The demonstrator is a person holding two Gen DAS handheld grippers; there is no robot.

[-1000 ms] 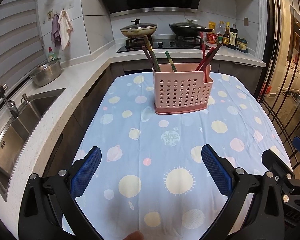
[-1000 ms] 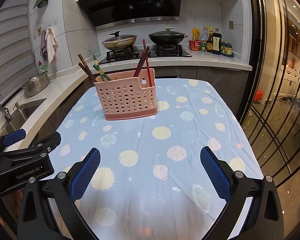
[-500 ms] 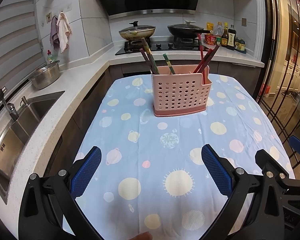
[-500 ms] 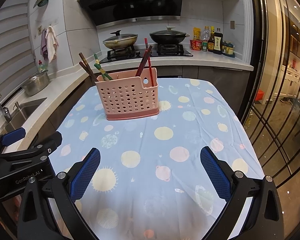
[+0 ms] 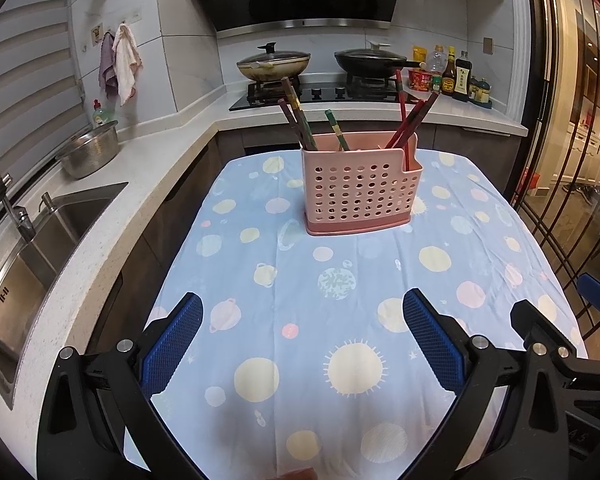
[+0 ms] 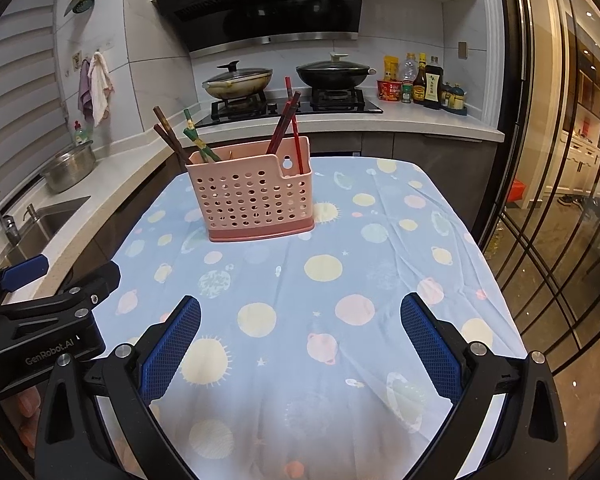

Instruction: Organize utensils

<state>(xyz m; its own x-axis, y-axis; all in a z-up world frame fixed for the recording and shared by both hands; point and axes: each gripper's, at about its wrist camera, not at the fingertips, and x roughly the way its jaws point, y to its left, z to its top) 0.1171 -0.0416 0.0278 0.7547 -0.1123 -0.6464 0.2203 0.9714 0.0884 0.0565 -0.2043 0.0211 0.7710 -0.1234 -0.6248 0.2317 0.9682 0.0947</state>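
The kitchen is bright, with soft light from above. The pictures bend at the edges (straight lines curve like a bowl), and the corners go black. Warm yellow lights glare on the glass doors (image 6: 560,200). The blue cloth (image 5: 340,264) looks sharp, with faint shadows.

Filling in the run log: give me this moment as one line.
left gripper: open, empty | right gripper: open, empty | chopsticks: in pink holder | tablecloth: nothing loose
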